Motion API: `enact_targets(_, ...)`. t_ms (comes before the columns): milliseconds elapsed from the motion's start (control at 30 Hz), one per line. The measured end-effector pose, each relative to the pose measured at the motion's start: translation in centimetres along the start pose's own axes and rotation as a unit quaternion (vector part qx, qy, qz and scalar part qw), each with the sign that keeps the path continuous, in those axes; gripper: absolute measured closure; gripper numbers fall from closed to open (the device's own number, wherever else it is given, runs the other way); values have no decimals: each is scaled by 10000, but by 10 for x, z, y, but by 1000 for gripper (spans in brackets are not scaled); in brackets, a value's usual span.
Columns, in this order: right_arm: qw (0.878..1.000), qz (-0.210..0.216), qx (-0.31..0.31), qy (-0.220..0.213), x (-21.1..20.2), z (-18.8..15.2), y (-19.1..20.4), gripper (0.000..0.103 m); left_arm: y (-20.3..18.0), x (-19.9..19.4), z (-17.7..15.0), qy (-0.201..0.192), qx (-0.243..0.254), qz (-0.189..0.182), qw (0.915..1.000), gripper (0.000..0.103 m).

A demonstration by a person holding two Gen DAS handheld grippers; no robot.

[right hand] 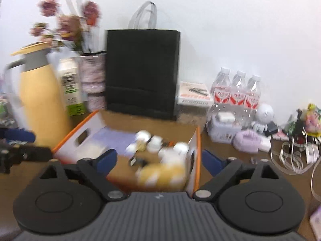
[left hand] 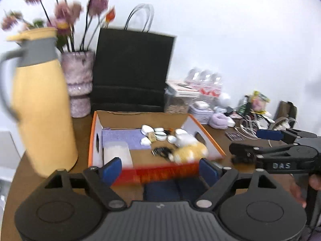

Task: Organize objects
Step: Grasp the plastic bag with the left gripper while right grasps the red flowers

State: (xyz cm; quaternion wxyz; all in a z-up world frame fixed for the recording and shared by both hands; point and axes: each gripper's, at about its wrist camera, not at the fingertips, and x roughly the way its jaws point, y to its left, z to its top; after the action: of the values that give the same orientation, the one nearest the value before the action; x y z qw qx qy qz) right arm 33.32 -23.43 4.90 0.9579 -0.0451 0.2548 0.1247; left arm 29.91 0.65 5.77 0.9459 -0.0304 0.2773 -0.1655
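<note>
An open cardboard box (left hand: 208, 135) with an orange rim sits on the brown table. It holds a purple cloth (left hand: 122, 137), a frosted container (left hand: 118, 152), several small white pieces (left hand: 158, 134) and a yellow plush toy (left hand: 190, 150). My left gripper (left hand: 160, 170) is open just before the box, whose red near wall shows between its blue pads (left hand: 112, 168). My right gripper (right hand: 159, 159) is open at the box's right front corner (right hand: 195, 160), nothing pinched. Each gripper shows in the other's view: the right gripper (left hand: 244, 142) beside the box, the left gripper (right hand: 32, 143) at the far left.
A yellow jug (left hand: 44, 104), a flower vase (left hand: 80, 84) and a black paper bag (left hand: 132, 68) stand behind and left of the box. Three water bottles (right hand: 236, 90), a purple pouch (right hand: 248, 140), white ribbon (right hand: 291, 158) and clutter fill the right side. A hand (left hand: 301, 188) holds the right gripper.
</note>
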Motion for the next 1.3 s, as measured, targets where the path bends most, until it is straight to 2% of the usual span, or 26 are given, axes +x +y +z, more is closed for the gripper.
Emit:
enact_targets(67,9997,180,81,-120,-44,-40,13,0,-14,-37,-43,-187,-53,-83,9998,11)
enact_targets(167,9973,542,431,-230,-101,-102,28,0,-32,-82,-106,-72,-368,-459,9982,7)
enact_targets(233,9972,687,304,52,-122,-136,43,0,-42,-96,-134,235,-375,-554,9975,6)
enact_targets(267,9972,688,157,232,-131,-151,50,0,-47,-101,-143,357,-256,-474,9979,7)
enact_targets(333,9965,680,-38,482,-150,-171,58,0,-59,-113,-156,383,123,-131,9991,7)
enact_targets(400,9959,702,-40,567,-165,-179,57,0,-67,-123,-160,276,439,-73,9986,7)
enact_targets(500,9982,457,7,397,-176,-177,52,0,-71,-127,-155,133,415,-125,9990,6)
enact_targets(600,9994,189,212,178,-167,-172,39,0,-71,-119,-152,91,372,-146,9992,6)
enact_targets(667,9996,-37,282,49,-157,-173,32,1,-73,-109,-152,136,365,-126,9992,6)
enact_targets(767,9984,-539,166,110,-130,-173,24,7,-72,-88,-149,272,383,-147,9988,7)
enact_targets(900,9980,-397,484,37,-87,-163,6,16,-75,-47,-125,217,501,-262,9982,7)
enact_targets(967,9970,-391,669,47,-57,-156,-5,28,-80,-16,-106,103,646,-322,9973,7)
enact_targets(1100,9935,-448,1038,142,-2,-146,-28,36,-94,58,-66,-20,752,-512,9958,10)
enact_targets(1167,9925,-337,1141,267,20,-146,-35,50,-102,100,-51,-47,802,-574,9951,13)
enact_targets(1200,9922,-280,1151,387,29,-148,-36,58,-106,120,-47,-24,843,-569,9948,13)
enact_targets(1300,9916,-220,1237,291,37,-151,-37,63,-114,172,-43,48,920,-347,9951,16)
